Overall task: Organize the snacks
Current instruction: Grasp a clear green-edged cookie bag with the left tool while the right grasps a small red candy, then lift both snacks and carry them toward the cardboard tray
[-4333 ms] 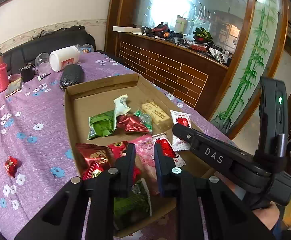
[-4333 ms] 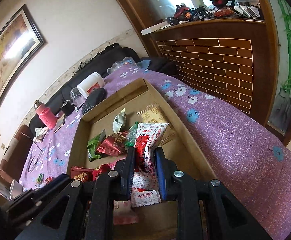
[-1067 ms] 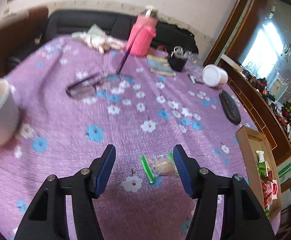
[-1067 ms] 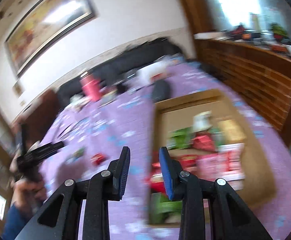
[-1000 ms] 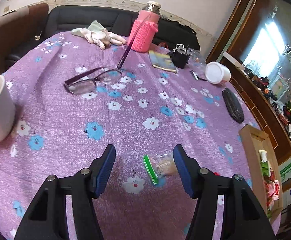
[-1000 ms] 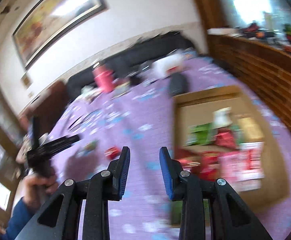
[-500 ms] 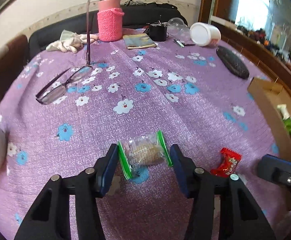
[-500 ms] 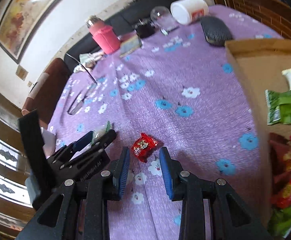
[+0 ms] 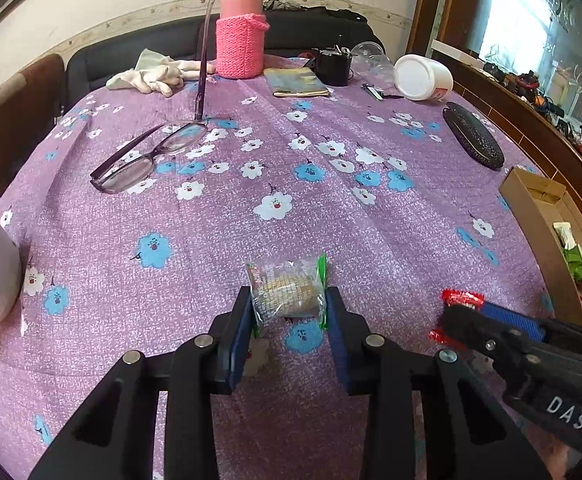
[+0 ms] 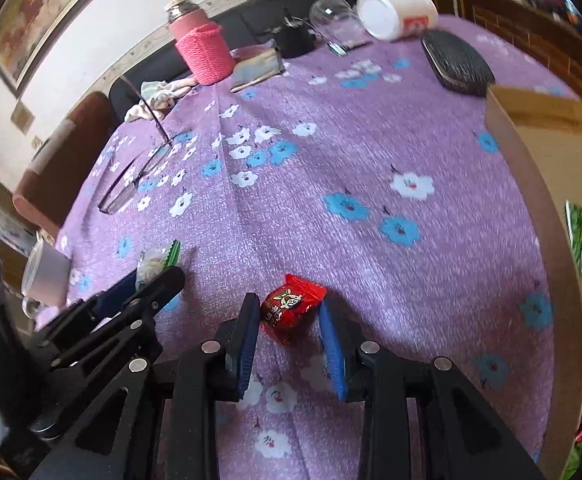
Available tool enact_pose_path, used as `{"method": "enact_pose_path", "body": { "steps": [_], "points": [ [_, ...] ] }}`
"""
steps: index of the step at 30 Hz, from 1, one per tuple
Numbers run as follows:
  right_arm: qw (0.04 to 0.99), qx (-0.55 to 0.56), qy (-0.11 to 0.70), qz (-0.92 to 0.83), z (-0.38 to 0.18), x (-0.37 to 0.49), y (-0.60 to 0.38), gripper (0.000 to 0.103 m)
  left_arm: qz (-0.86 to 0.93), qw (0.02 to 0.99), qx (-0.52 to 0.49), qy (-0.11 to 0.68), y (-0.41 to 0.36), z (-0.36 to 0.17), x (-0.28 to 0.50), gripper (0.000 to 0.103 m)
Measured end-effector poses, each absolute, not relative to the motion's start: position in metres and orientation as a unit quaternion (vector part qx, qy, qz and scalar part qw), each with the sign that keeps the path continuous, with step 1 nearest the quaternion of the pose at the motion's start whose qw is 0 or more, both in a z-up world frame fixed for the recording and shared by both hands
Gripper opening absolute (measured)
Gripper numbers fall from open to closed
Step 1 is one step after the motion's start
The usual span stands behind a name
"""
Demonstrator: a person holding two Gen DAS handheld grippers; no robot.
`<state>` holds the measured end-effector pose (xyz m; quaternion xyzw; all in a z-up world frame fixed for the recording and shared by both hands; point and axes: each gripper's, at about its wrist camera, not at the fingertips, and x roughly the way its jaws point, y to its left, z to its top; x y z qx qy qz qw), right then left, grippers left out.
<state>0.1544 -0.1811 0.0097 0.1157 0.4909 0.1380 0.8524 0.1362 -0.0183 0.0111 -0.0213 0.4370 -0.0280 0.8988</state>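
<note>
Tablecloth (image 9: pixel 371 240), purple and floral: left fingers (image 9: pixel 237 332) closing on cookie packet (image 9: pixel 287 294); right fingers (image 10: pixel 247 336) parted, straddling red candy (image 10: pixel 291 306).

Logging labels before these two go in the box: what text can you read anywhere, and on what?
"DAS": white letters on the right tool body, in the left wrist view.
Red candy wrapper: printed characters, too small to read.
White jar: red label, blurred.
Clear biscuit packet: print unreadable.
Nothing else legible.

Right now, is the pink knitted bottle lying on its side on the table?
No, the pink knitted bottle stands upright at the far edge of the purple tablecloth, with its metal cap on top.
</note>
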Motion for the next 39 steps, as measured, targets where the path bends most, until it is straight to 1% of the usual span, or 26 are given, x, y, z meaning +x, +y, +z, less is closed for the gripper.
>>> {"method": "enact_pose_path", "body": {
  "steps": [1,2,4,7,15,20,28,39],
  "points": [
    [0.856,0.102,0.486,0.143,0.010,0.154,-0.179,0.032,-0.028,0.899,-0.020,0.436,-0.018,0.011,0.136,0.034],
    [0.858,0.094,0.482,0.147,0.010,0.154,-0.178,0.026,-0.028,0.900,-0.019,0.435,-0.019,0.011,0.135,0.033],
    [0.861,0.094,0.477,0.150,0.009,0.153,-0.182,0.025,-0.030,0.901,-0.021,0.433,-0.017,0.012,0.135,0.033],
    [0.863,0.101,0.469,0.157,0.011,0.145,-0.192,0.025,-0.030,0.903,-0.024,0.428,-0.016,0.014,0.132,0.033],
    [0.885,0.119,0.414,0.175,0.030,0.125,-0.211,0.025,-0.049,0.915,-0.027,0.400,-0.023,0.027,0.119,0.033],
    [0.897,0.099,0.392,0.180,0.039,0.120,-0.208,0.025,-0.050,0.925,-0.005,0.377,-0.036,0.034,0.111,0.033],
    [0.896,0.103,0.391,0.183,0.039,0.120,-0.208,0.025,-0.042,0.937,0.048,0.343,-0.056,0.040,0.099,0.033],
    [0.897,0.099,0.393,0.177,0.036,0.122,-0.207,0.025,-0.029,0.946,0.087,0.312,-0.067,0.046,0.089,0.034]
  ]
}}
